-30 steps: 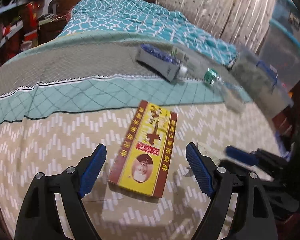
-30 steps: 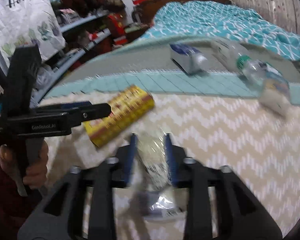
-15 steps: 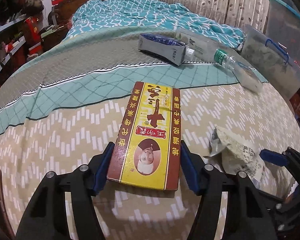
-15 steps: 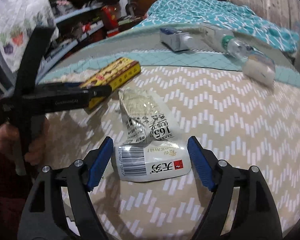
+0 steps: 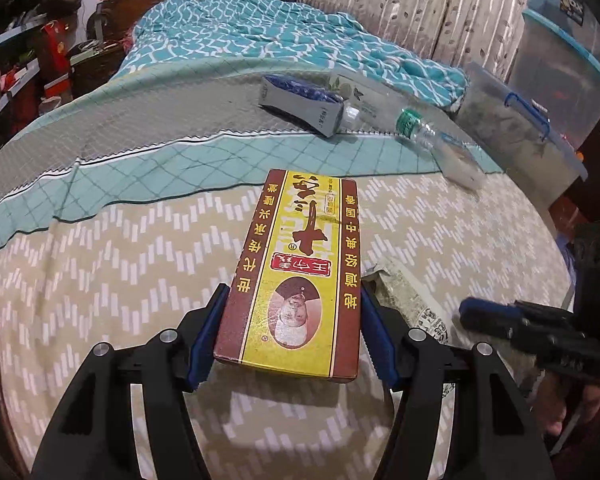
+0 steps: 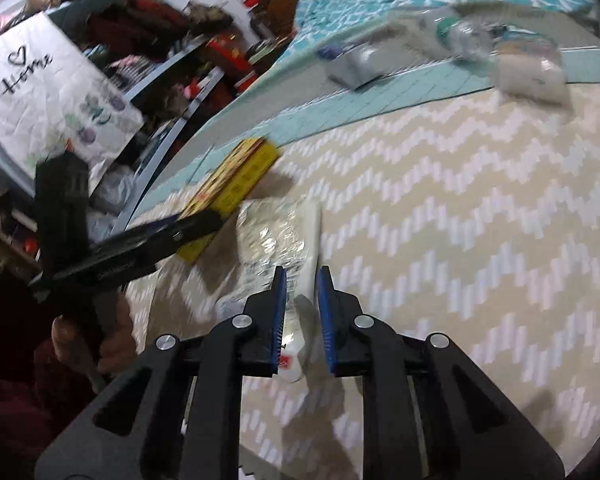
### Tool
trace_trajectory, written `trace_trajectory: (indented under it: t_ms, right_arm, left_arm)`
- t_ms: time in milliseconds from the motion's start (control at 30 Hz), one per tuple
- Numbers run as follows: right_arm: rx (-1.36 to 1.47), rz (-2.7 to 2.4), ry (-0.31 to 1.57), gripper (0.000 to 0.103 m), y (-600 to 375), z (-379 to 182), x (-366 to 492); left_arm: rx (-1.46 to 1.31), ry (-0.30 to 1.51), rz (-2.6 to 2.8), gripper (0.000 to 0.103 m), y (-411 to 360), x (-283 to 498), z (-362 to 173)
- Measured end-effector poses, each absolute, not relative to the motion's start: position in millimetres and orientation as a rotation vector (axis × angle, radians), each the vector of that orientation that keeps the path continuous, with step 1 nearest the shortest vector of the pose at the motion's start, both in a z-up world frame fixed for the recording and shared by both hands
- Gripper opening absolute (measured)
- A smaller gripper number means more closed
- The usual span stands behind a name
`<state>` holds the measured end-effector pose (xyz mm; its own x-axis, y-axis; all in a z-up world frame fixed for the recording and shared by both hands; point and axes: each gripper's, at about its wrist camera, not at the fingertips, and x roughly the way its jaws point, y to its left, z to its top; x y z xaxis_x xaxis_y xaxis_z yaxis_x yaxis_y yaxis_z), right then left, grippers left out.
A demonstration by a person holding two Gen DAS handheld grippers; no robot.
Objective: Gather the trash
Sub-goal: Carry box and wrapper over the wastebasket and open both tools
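My left gripper [image 5: 292, 316] is shut on a yellow and brown carton [image 5: 304, 272], holding its near end slightly above the bed; the carton also shows in the right wrist view [image 6: 236, 184]. My right gripper [image 6: 302, 292] is shut on a crinkled white food wrapper [image 6: 288, 248], which also shows beside the carton in the left wrist view [image 5: 408, 300]. Farther up the bed lie a grey and blue box [image 5: 300, 104], a clear plastic bottle with a green band [image 5: 384, 108] and a white packet [image 5: 460, 164].
The bed has a beige zigzag cover [image 5: 100, 280] and a teal blanket [image 5: 260, 36]. Clear storage bins [image 5: 540, 92] stand at the right. Cluttered shelves [image 6: 160, 60] and a white "Home" bag [image 6: 48, 92] are at the left.
My left gripper closed on the carton and lifted its near end. My right gripper closed on the white wrapper, which had lain flat between its open fingers, and tilted left.
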<state>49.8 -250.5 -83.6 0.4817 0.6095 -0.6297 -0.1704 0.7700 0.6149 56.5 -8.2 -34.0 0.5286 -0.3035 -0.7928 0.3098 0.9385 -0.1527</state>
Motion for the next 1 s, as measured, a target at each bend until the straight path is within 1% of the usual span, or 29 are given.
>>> trace_trajectory:
  t_ms: [133, 167, 200, 233, 267, 300, 333, 400, 467, 500, 533, 567, 700, 733, 767, 833, 1000]
  right_arm:
    - [0.577, 0.529, 0.995, 0.020, -262.7, -90.0, 53.0]
    - [0.589, 0.534, 1.003, 0.023, -263.7, -91.2, 54.8]
    - [0.612, 0.538, 1.013, 0.029, -265.5, -93.9, 55.6]
    - [0.632, 0.547, 1.005, 0.048, -267.1, -94.4, 55.2]
    - [0.653, 0.561, 0.986, 0.060, -267.0, -93.9, 54.6]
    - [0.648, 0.558, 0.977, 0.064, -266.3, -91.6, 53.4]
    - [0.628, 0.557, 0.976, 0.065, -263.9, -90.0, 53.3]
    - [0.603, 0.577, 0.998, 0.062, -257.1, -90.8, 54.2]
    - [0.603, 0.598, 1.022, 0.050, -251.0, -94.1, 56.0]
    - [0.609, 0.608, 1.027, 0.048, -247.6, -95.4, 57.2]
    - [0.618, 0.619, 1.036, 0.044, -244.7, -96.9, 58.7]
    - [0.638, 0.650, 1.055, 0.038, -239.3, -100.0, 60.6]
    - [0.652, 0.753, 1.068, 0.037, -212.9, -103.2, 58.5]
    - [0.650, 0.761, 1.071, 0.035, -208.3, -103.8, 56.6]
    - [0.649, 0.768, 1.078, 0.025, -203.6, -105.3, 56.0]
    - [0.635, 0.750, 1.081, 0.016, -201.2, -105.7, 52.2]
    - [0.628, 0.685, 1.017, 0.013, -223.5, -96.1, 39.3]
  left_arm:
    - [-0.051, 0.910, -0.397, 0.059, 6.7, 48.8, -16.0]
    - [-0.067, 0.909, -0.422, 0.059, 7.7, 45.6, -12.4]
    - [-0.074, 0.915, -0.447, 0.059, 6.8, 41.8, -11.4]
    - [-0.074, 0.924, -0.466, 0.059, 4.3, 39.0, -12.0]
    - [-0.074, 0.943, -0.487, 0.059, 0.1, 35.4, -15.1]
    - [-0.076, 0.964, -0.505, 0.059, -3.7, 31.6, -19.5]
    - [-0.082, 0.981, -0.519, 0.059, -6.5, 29.1, -24.2]
    - [-0.099, 1.024, -0.543, 0.059, -12.6, 23.9, -37.3]
    - [-0.095, 1.048, -0.529, 0.058, -14.9, 22.4, -48.6]
    - [-0.095, 1.068, -0.515, 0.058, -14.3, 22.5, -55.4]
    - [-0.098, 1.054, -0.510, 0.058, -12.8, 20.8, -56.3]
    - [-0.086, 1.053, -0.506, 0.058, -13.3, 20.1, -56.6]
    - [-0.069, 1.045, -0.493, 0.058, -14.5, 19.3, -57.3]
    - [-0.076, 1.045, -0.491, 0.058, -13.3, 20.1, -57.1]
    - [-0.083, 1.046, -0.492, 0.058, -12.1, 21.3, -56.6]
    - [-0.091, 1.048, -0.487, 0.057, -11.4, 22.1, -56.1]
    - [-0.093, 1.040, -0.566, 0.057, -25.7, 22.9, -49.5]
